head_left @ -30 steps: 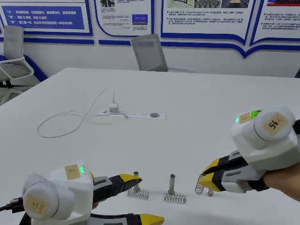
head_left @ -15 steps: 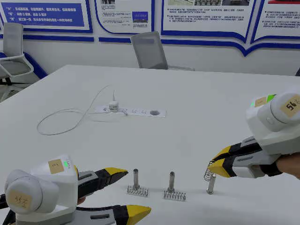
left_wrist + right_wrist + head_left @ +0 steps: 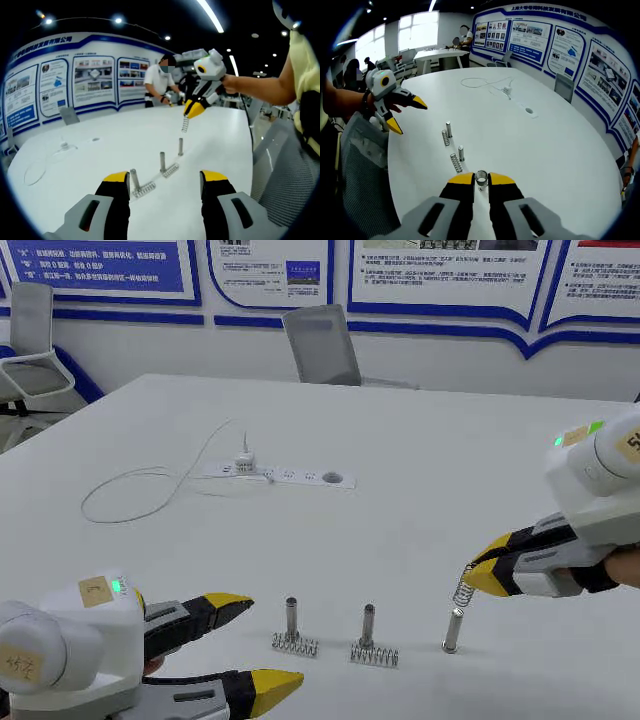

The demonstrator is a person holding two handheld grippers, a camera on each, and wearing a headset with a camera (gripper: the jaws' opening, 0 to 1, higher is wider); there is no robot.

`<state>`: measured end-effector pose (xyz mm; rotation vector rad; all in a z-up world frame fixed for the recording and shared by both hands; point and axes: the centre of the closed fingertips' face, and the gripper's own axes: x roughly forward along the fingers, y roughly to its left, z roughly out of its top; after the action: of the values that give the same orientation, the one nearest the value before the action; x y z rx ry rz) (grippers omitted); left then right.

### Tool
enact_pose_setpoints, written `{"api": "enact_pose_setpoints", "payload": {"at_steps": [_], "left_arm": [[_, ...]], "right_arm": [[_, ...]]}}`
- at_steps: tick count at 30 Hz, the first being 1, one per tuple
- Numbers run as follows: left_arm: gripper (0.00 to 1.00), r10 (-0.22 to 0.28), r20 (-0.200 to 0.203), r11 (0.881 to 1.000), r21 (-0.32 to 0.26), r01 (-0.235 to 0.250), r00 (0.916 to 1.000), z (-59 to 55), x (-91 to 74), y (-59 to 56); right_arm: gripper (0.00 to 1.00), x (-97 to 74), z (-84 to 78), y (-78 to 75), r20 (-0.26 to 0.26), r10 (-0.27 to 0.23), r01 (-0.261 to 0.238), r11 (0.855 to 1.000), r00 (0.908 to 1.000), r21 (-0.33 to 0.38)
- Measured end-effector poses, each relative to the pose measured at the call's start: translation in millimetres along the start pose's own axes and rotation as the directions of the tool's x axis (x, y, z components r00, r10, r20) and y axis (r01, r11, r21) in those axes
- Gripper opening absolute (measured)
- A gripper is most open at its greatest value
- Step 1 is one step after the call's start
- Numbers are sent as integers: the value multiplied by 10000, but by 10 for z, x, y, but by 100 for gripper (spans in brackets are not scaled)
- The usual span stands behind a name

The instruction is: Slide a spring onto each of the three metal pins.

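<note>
Right gripper [image 3: 474,576] lifted spring [image 3: 463,591], apparently clear of pin [image 3: 453,630].

The head view looked down from the table's [image 3: 420,520] near edge; both low gripper views faced inward, sharing the pins [image 3: 368,624].

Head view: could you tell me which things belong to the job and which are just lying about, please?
Job: left pin, middle pin, right pin, held spring, right tongs, left loose spring, middle loose spring.
Lying about: power strip, cable, chair.
</note>
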<state>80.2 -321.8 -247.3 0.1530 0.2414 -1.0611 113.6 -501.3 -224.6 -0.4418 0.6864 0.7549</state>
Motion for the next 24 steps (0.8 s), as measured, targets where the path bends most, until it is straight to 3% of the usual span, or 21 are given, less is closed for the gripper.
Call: {"api": "enact_pose_setpoints", "payload": {"at_steps": [7,24], "left_arm": [[58,50,-17,10000,-63,-50,10000,-16,-23,15],[58,69,-73,9999,-122,-70,9999,-35,-29,26]], "right_arm": [[11,78,-88,-82,-233,-22,29,9995,9997,325],[11,249,-191,-78,-548,235,-206,9984,9982,535]]}}
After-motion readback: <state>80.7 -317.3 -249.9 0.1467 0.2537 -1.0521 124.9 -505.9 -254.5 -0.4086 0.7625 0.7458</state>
